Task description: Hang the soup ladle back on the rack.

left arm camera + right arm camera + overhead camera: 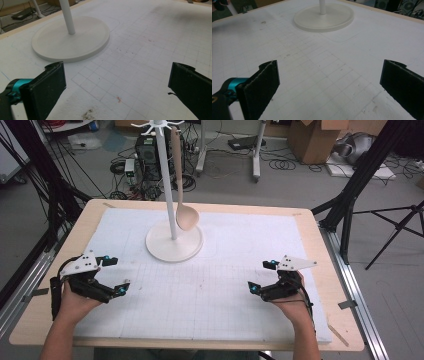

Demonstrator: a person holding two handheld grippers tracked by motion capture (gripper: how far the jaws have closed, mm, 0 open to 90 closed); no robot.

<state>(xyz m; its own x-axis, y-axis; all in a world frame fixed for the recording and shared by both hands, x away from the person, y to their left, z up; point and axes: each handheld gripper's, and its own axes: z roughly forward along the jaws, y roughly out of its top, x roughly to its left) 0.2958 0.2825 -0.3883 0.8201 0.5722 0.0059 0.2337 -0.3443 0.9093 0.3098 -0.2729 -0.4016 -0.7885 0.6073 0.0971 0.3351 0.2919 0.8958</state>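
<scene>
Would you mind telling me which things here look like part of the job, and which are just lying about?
Likely part of the job (none is stated):
- wooden spoon, hanging from the stand
- white hook stand on the gridded mat
- left gripper and right gripper, both open, holding nothing

Just lying about:
- cardboard boxes
- cables on the floor
- black tripod

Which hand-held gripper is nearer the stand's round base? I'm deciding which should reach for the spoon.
Left. The left hand-held gripper sits just below-left of the base; the right hand-held gripper lies farther off, below-right. Both are open and empty.
</scene>
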